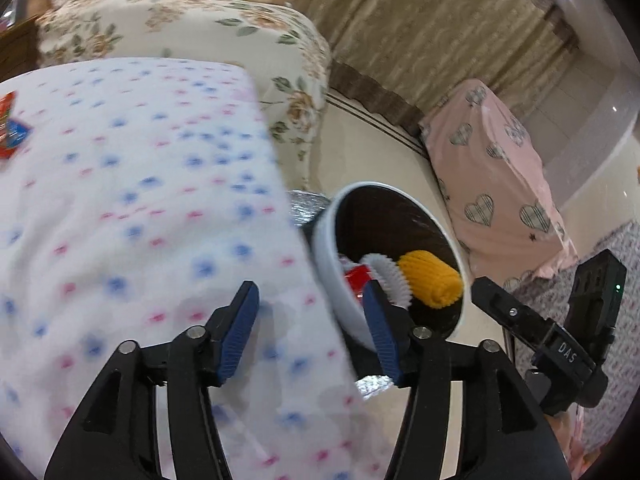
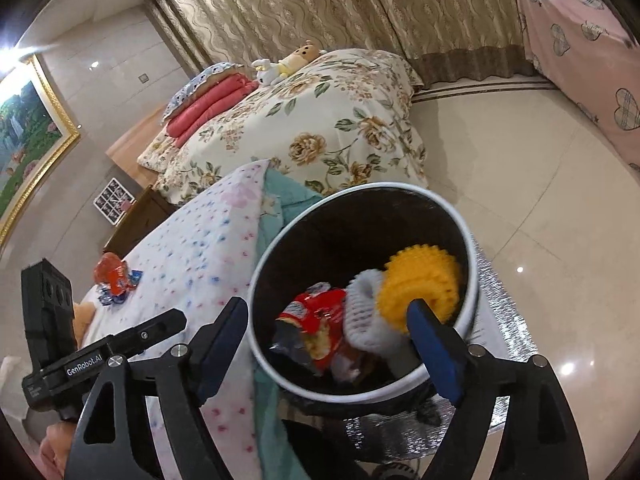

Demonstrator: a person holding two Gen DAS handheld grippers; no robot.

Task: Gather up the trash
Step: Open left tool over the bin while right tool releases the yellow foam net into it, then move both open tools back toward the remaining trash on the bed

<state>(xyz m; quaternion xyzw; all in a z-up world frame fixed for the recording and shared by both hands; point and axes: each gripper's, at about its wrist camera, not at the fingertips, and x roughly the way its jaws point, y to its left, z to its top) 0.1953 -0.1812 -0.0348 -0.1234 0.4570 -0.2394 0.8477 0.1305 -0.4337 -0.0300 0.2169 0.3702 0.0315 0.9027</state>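
A white-rimmed trash bin (image 1: 320,240) (image 2: 256,280) with a dark inside stands on the floor beside the dotted white bedspread (image 1: 140,200) (image 2: 200,256). In it lie a yellow ridged roll (image 1: 432,280) (image 2: 420,284), a white ridged piece (image 1: 384,276) (image 2: 364,316) and a red snack wrapper (image 1: 358,276) (image 2: 316,312). Another red and blue wrapper (image 1: 10,128) (image 2: 116,276) lies on the bedspread. My left gripper (image 1: 312,292) is open over the bed edge, its right finger at the bin rim. Open too, my right gripper (image 2: 328,304) hovers over the bin mouth, holding nothing.
A silver foil mat (image 2: 500,320) lies under the bin on the glossy tile floor (image 2: 520,168). A floral bed (image 2: 320,128) with folded red blankets (image 2: 212,104) and a plush toy (image 2: 288,62) stands behind. Pink heart-print covered furniture (image 1: 492,184) sits near the curtains (image 1: 420,20).
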